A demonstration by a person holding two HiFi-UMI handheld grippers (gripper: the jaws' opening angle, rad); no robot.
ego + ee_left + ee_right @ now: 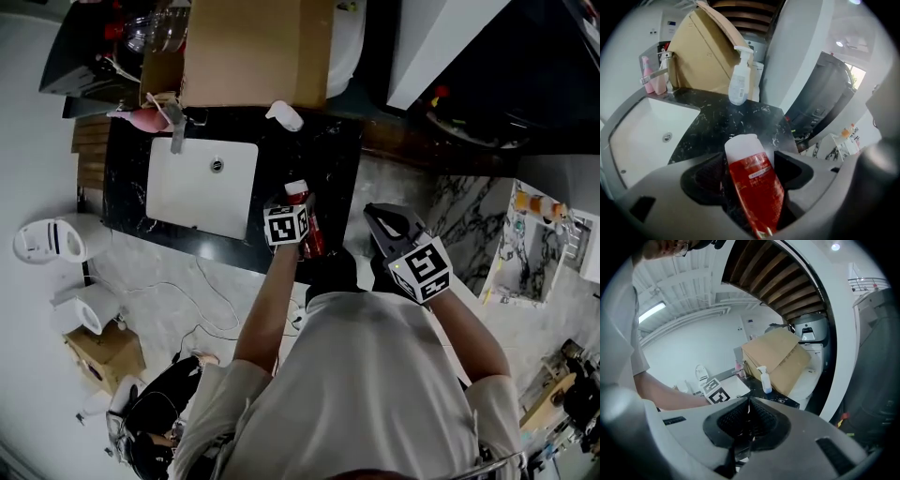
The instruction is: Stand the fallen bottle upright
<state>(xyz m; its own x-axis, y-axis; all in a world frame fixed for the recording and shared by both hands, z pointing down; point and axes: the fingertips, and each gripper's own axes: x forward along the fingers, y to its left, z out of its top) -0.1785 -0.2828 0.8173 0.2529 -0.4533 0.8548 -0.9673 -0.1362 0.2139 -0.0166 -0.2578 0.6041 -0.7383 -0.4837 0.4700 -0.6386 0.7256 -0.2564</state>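
The red bottle [754, 192] with a white cap [743, 147] lies tilted between the jaws of my left gripper [749, 161], cap end pointing away toward the black marble counter [722, 124]. The jaws stand wide around it, and a gap shows beside the cap on the right. In the head view the bottle [312, 232] sits by the counter's front edge, just right of the left gripper [296, 199]. My right gripper [749, 404] is shut with nothing in it, held off to the right [382, 217], away from the counter.
A clear spray bottle [739, 84] stands at the back of the counter before a large cardboard box [701, 56]. A white sink [633, 136] with a faucet [658, 75] and a pink bottle [647, 75] fills the counter's left part.
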